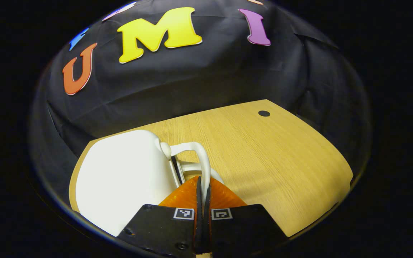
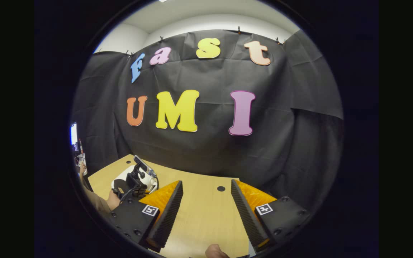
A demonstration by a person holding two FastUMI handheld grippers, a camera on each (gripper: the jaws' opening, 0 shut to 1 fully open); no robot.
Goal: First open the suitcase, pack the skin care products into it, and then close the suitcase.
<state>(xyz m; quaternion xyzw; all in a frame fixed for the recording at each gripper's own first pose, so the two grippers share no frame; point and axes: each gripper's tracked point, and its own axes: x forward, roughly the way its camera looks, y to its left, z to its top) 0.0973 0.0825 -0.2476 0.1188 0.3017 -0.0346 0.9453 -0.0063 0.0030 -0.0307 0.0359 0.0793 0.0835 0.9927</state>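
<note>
Left hand-held gripper (image 1: 202,179), btm centre of left gripper view, clenched on the handle (image 1: 203,157) of the white suitcase (image 1: 120,179) at lower left on the bench (image 1: 281,161), while right hand-held gripper (image 2: 206,193) hangs released w/ fingers spread above bench, suitcase at its lower left.

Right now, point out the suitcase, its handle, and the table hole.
suitcase (image 1: 120,179), left gripper view, white shell side
handle (image 1: 202,157), left gripper view, curved loop
table hole (image 1: 264,113), left gripper view, dark centre

Wooden table (image 1: 264,154), dark round hole (image 1: 264,113) near far edge; white suitcase (image 1: 120,179) lying at left end.
</note>
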